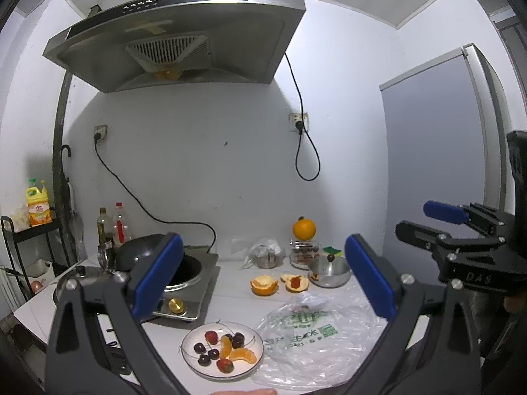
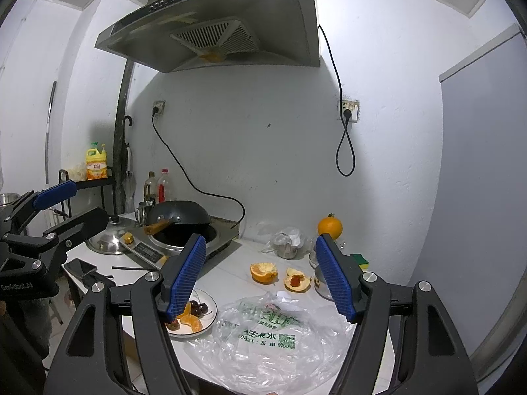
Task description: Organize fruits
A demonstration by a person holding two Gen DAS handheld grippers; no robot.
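A white plate at the counter's front holds dark cherries, strawberries and orange segments; the right wrist view shows the plate partly behind a finger. My left gripper hangs open above the counter with nothing between its blue pads. My right gripper is open too and empty, over a clear plastic bag. Orange peel halves lie mid-counter, one peel with a red fruit inside. A whole orange sits on a jar.
An induction cooker with a black wok stands at the left, a pot lid and a phone beside it. A small steel bowl and a metal cup sit at the back right. A range hood hangs overhead.
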